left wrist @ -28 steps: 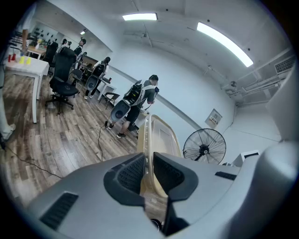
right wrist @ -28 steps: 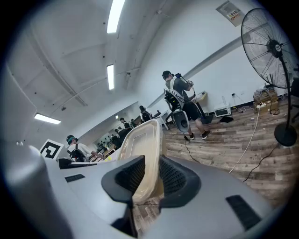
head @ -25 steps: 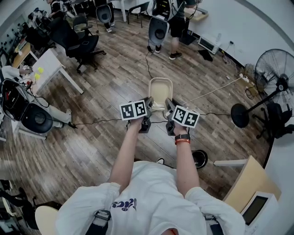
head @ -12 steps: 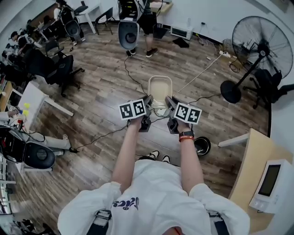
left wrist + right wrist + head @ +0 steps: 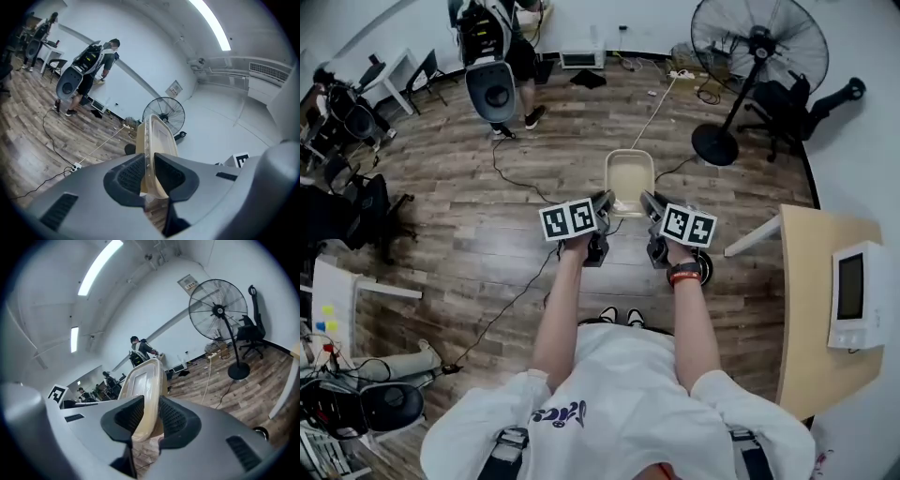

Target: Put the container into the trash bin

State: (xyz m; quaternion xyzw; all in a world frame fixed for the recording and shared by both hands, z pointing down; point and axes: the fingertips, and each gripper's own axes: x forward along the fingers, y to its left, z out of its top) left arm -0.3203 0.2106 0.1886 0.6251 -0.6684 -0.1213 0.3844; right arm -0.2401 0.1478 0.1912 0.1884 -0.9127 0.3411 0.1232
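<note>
Though broad across, looks light: a shallow beige container [image 5: 629, 178] of thin plastic, empty as far as can be seen. Likely to flex and twist if taken by one edge alone. Smooth, so probably slippery under hard pads. Not brittle by the look of it, yet apt to buckle under a strong squeeze. Best taken by the rolled rim, at two points set apart, one on each side.

Hangs in the air above the wooden floor [image 5: 534, 178], out ahead of the person, long side pointing away, near end caught between both tools. Pinched at the near left corner by the left gripper [image 5: 606, 201], ribbed pads pressed on either face of the rim. Taken at the near right corner by the right gripper [image 5: 646, 200], jaws opening, rim between them and apparently in touch with both pads. Reaches forward well past both sets of fingertips.

No bin surely made out. Only a dark round object [image 5: 712, 272] on the floor just beside the right wrist; possibly the bin, cannot tell.
</note>
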